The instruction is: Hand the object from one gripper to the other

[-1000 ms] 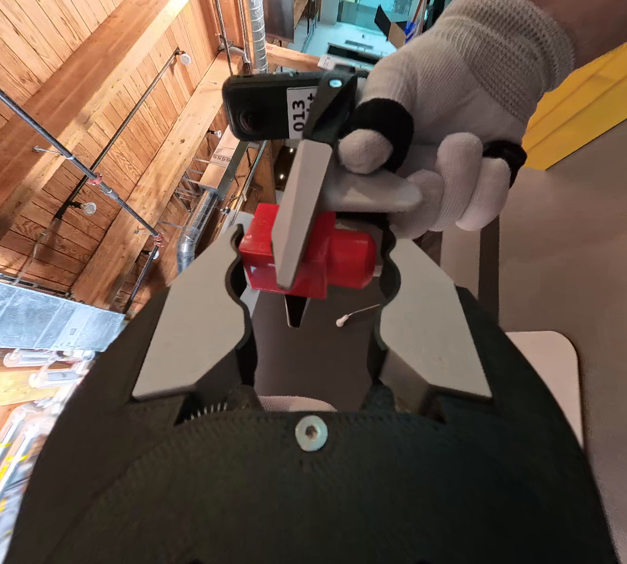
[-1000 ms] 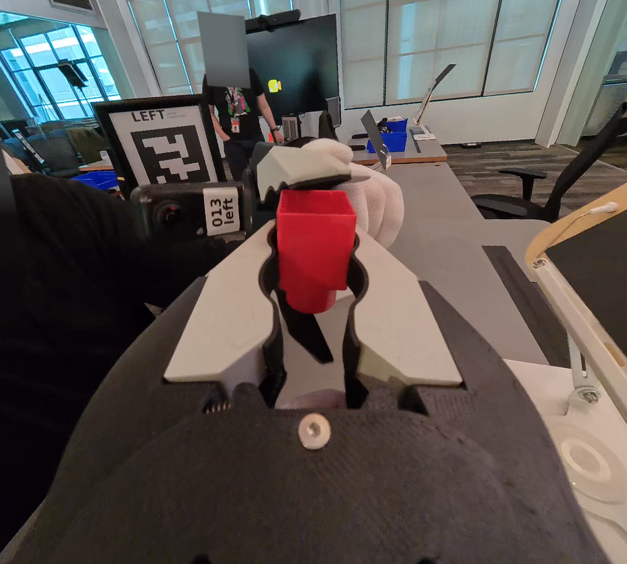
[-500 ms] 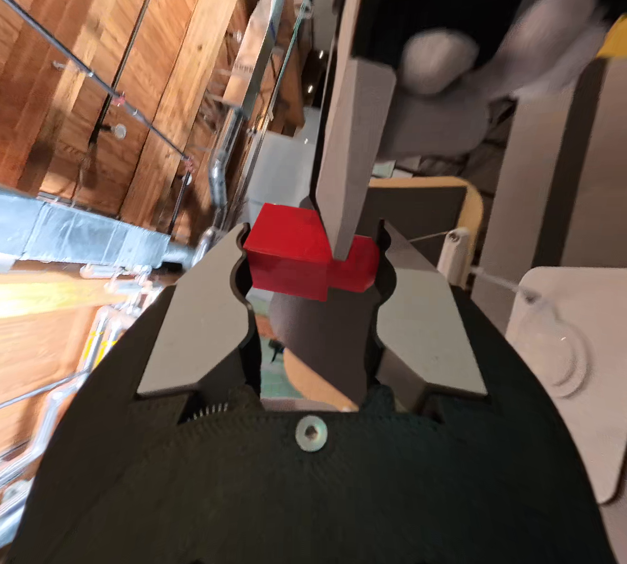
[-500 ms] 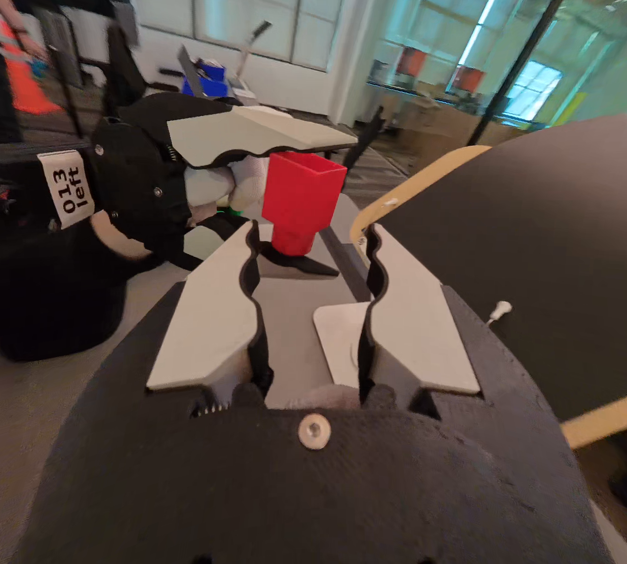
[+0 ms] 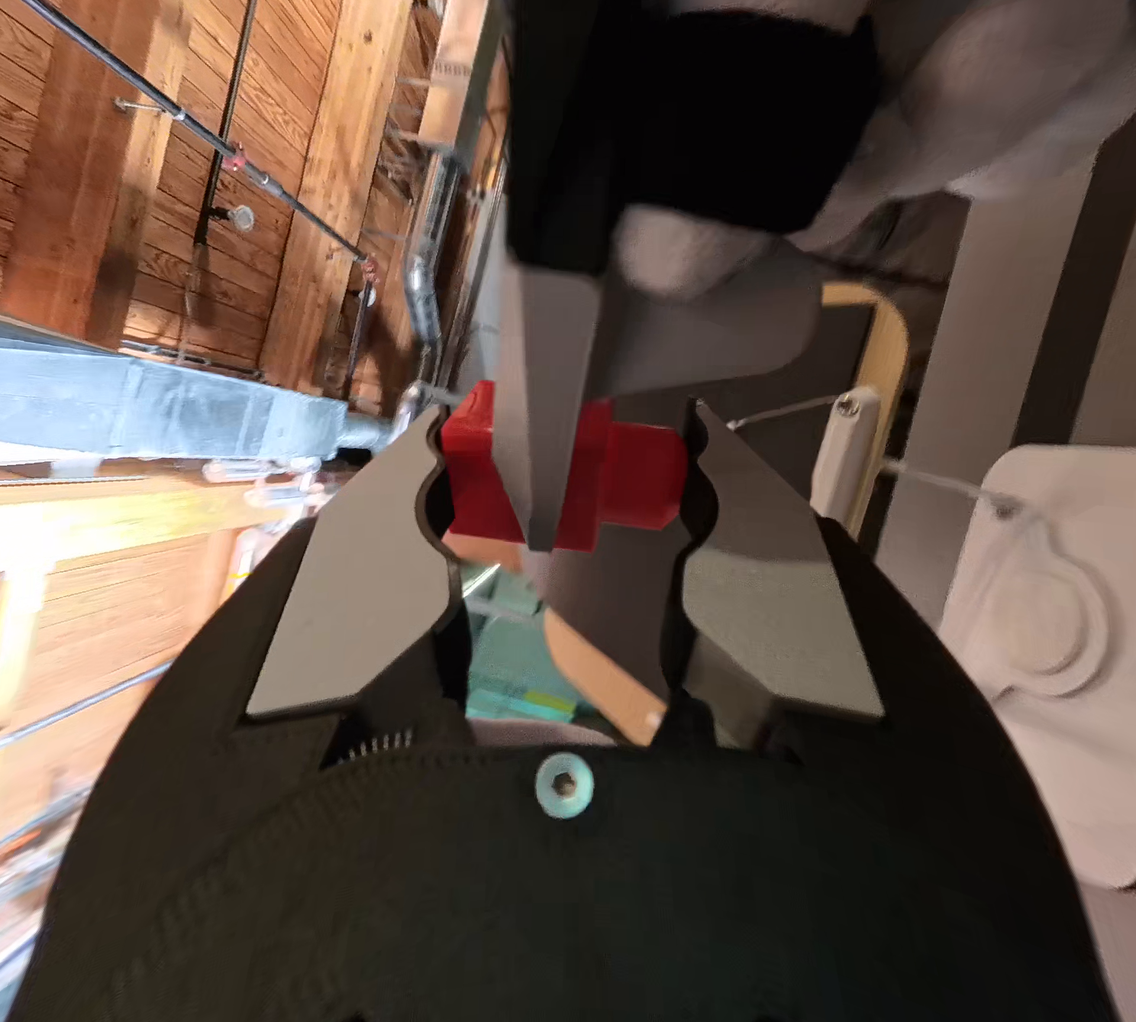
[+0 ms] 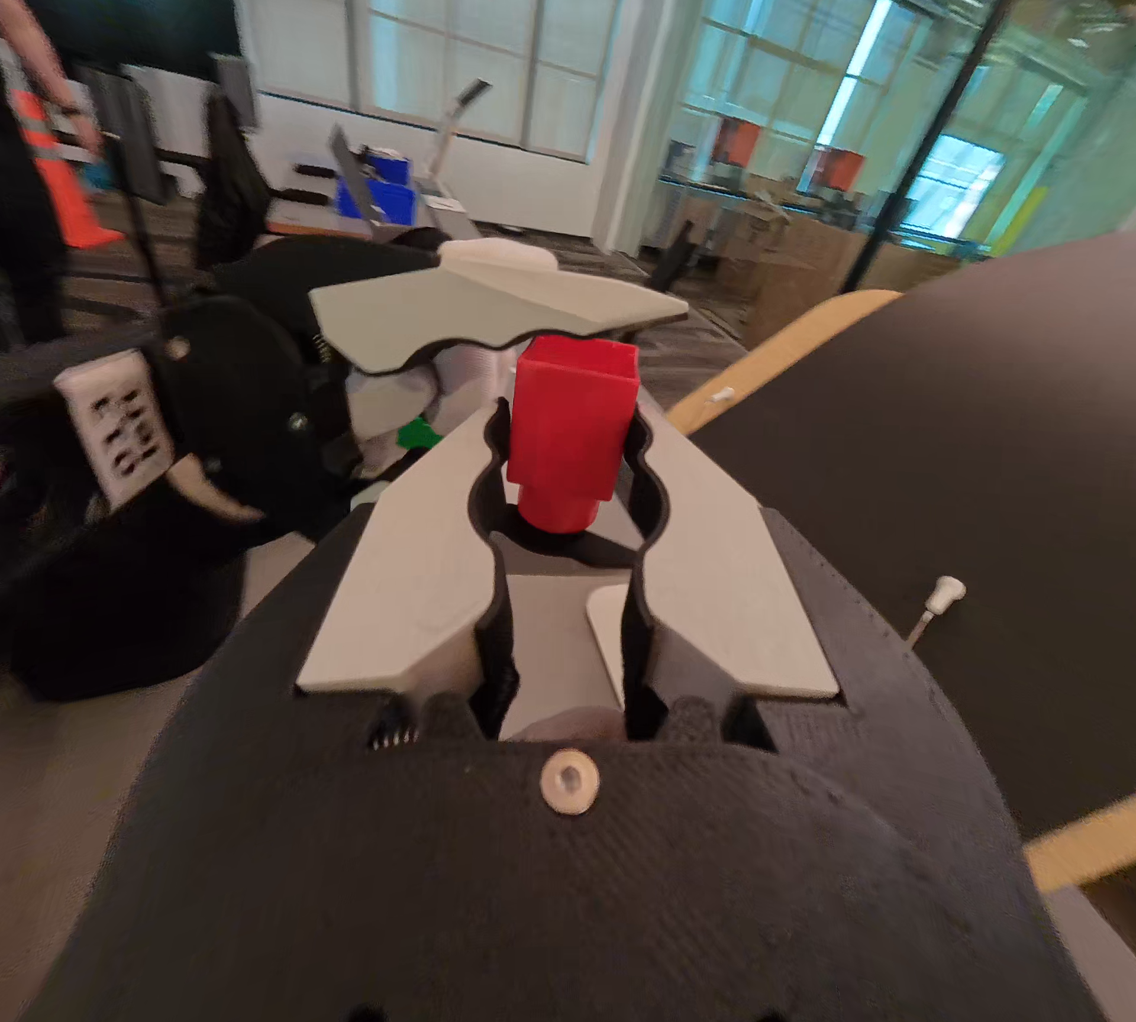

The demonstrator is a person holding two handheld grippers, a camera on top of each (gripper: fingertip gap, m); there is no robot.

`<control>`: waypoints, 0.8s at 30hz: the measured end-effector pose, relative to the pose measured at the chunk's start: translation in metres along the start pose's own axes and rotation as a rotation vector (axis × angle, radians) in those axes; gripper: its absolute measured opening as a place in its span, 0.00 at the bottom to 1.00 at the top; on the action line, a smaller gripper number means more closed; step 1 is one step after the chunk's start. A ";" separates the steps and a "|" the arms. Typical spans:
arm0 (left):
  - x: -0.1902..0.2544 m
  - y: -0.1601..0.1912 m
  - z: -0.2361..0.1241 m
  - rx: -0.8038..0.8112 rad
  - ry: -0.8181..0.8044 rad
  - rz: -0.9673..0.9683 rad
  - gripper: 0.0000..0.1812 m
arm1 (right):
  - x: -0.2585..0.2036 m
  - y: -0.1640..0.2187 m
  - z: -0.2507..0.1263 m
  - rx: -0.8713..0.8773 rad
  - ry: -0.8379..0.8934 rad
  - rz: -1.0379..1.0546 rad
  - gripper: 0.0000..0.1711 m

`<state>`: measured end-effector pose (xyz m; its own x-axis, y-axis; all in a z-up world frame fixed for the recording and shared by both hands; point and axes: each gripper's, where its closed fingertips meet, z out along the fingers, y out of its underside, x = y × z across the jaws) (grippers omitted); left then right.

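We see a red plastic block (image 6: 568, 427), square open-topped upper part on a round stub, sitting between both grippers. In the right wrist view our right gripper (image 6: 568, 427) has its two grey fingers (image 6: 430, 556) pressed against the block's sides, clenched on it near the tips. The left gripper (image 6: 492, 310) comes in from the left there; one grey finger lies just over the block's open top, the lower finger is hidden, and contact is unclear.

In the left wrist view the left gripper (image 5: 565, 464) straddles the block (image 5: 633, 470) lengthwise, tips right at both ends; we cannot tell whether it squeezes. A finger (image 5: 547, 409) of the right gripper crosses in front of the block. A white-gloved hand (image 5: 996, 83) holds that gripper, blurred. Wooden ceiling (image 5: 153, 71) shows at left.
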<state>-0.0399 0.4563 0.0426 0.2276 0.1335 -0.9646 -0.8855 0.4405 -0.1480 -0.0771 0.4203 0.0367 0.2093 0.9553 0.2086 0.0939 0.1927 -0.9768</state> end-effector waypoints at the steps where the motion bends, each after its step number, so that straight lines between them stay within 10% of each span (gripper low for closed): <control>1: -0.001 -0.005 -0.004 0.050 0.028 -0.060 0.42 | -0.003 -0.003 -0.004 0.016 -0.047 0.024 0.20; 9: -0.014 -0.050 -0.048 0.417 0.192 -0.290 0.49 | -0.055 -0.023 -0.044 0.197 -0.589 0.169 0.21; 16: 0.002 -0.071 -0.060 0.474 0.254 -0.191 0.40 | -0.073 -0.016 -0.046 0.172 -0.704 0.183 0.21; 24: -0.023 -0.039 -0.042 0.286 0.121 -0.197 0.39 | -0.030 -0.023 -0.023 0.136 -0.292 0.103 0.38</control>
<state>-0.0275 0.3990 0.0610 0.3177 -0.0766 -0.9451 -0.6767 0.6799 -0.2826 -0.0628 0.3815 0.0545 -0.0786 0.9914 0.1050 -0.0481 0.1015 -0.9937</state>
